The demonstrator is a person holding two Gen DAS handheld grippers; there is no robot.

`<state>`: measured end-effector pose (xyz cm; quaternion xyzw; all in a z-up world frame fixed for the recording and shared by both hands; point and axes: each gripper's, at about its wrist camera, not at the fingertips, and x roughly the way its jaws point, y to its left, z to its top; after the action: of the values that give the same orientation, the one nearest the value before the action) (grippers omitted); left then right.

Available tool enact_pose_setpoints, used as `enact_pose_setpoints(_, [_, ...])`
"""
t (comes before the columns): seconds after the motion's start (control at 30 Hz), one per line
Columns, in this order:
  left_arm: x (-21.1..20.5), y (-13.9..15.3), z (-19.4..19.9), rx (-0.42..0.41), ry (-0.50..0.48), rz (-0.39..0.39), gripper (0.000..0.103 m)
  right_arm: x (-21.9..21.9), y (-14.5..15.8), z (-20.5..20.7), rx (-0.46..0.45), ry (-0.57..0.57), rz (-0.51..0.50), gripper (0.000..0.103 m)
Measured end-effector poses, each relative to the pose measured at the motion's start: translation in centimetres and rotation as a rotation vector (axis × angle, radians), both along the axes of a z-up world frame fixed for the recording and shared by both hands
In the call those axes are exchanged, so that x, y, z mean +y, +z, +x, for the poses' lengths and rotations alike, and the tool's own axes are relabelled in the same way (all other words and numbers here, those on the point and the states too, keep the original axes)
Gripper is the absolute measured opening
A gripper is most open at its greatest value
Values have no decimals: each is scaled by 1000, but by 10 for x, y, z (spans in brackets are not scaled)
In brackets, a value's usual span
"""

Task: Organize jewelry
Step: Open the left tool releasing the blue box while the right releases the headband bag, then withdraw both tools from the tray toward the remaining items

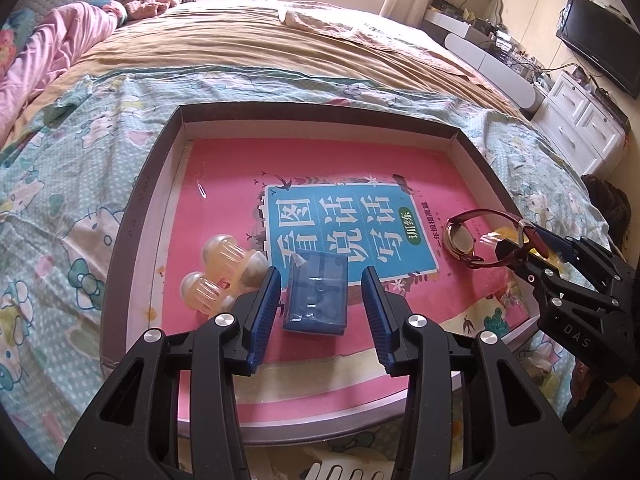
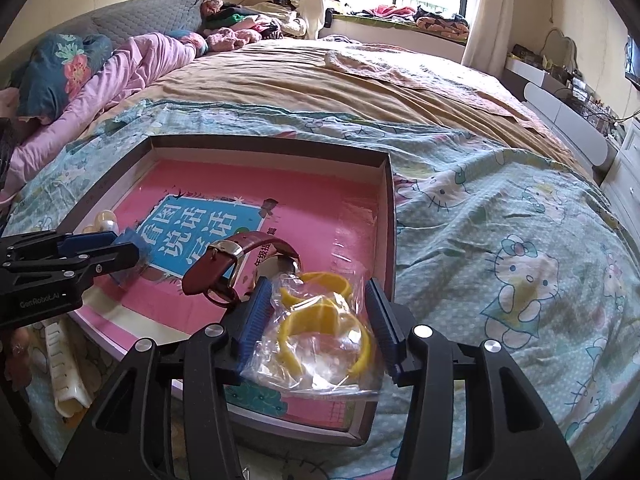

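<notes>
A shallow grey box lid (image 1: 132, 216) lies on the bed with a pink book (image 1: 224, 184) inside. A small blue translucent box (image 1: 316, 292) rests on the book between the open fingers of my left gripper (image 1: 320, 312), not touched. Pearly peach hair clips (image 1: 224, 268) lie to its left. A red-strapped watch (image 1: 464, 236) lies at the tray's right; it also shows in the right wrist view (image 2: 228, 264). A clear bag of yellow bangles (image 2: 320, 328) sits between the open fingers of my right gripper (image 2: 320, 324).
The lid's rim (image 2: 390, 216) stands up around the book. A white hair comb (image 2: 64, 364) lies on the Hello Kitty bedspread (image 2: 500, 260) by the lid's near left corner. Pillows and clothes sit at the far end. White drawers (image 1: 580, 128) stand to the right.
</notes>
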<state>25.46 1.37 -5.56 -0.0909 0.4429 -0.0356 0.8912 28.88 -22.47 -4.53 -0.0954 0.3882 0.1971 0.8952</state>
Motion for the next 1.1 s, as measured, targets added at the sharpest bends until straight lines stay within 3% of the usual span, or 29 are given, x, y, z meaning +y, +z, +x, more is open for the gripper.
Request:
enact_pose_setpoints(0.3, [4,5,-5,-15,11,-13,41,-13,7,-5,-9,-38,37,65])
enact_pose_setpoints(0.4, [6,8,-8,-22,16,-21,48,-19,11,-9,-11,-49,58,76])
enact_pose_setpoints(0.5, [8,10,-11,-27,24,-33,48,-26,16,-15,-12,-59,83,83])
enact_pose_setpoints(0.6, [13,13,-15,-33,34,-62,60,-30,20,-22,-21,-62,89,88])
enact_pose_setpoints(0.67, [14,16,-19,-42,41,-69,62,-31,22,-26,-29,-63,92,89])
enact_pose_setpoints(0.73, [16,19,-23,-50,48,-74,75,-33,24,-30,-30,-63,98,89])
enact_pose_setpoints(0.93, [19,27,-34,-62,72,-73,91,-37,31,-42,-44,-61,115,94])
enact_pose_setpoints(1.1, [19,34,-43,-66,80,-71,93,-40,41,-50,-62,-68,125,96])
